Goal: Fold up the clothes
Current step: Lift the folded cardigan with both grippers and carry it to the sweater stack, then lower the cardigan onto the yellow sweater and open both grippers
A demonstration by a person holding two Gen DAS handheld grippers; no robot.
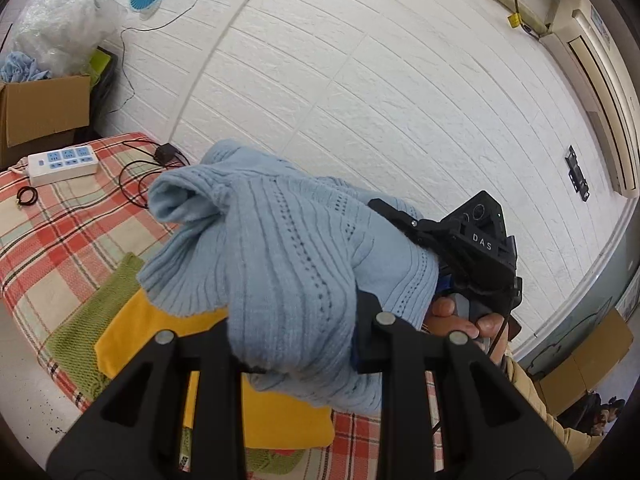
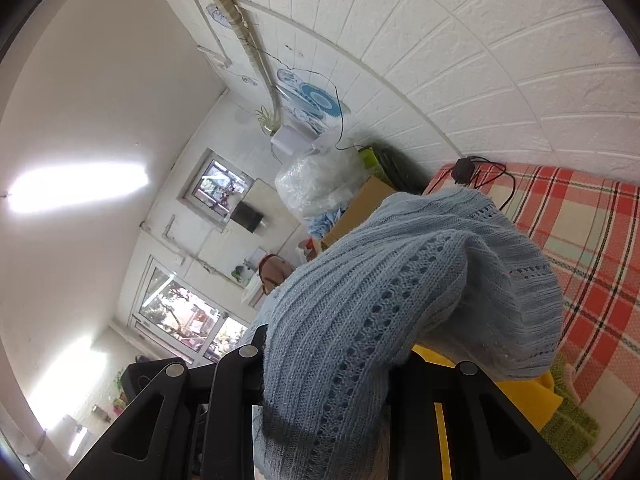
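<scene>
Blue knit sweater [image 1: 272, 264] is pinched in both the left tool [image 1: 296, 344] and right tool [image 2: 328, 384], bunched between them, lifted above the yellow garment [image 1: 168, 320] on the plaid-covered desk [image 1: 60, 216].

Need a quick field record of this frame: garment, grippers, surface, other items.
garment: light blue knit sweater, lifted off the bed, bunched
left gripper: shut on sweater
right gripper: shut on sweater
surface: plaid sheet
under sweater: yellow cloth on green knit
other items: power strip, black charger, cardboard box
fold status: not yet laid flat
</scene>
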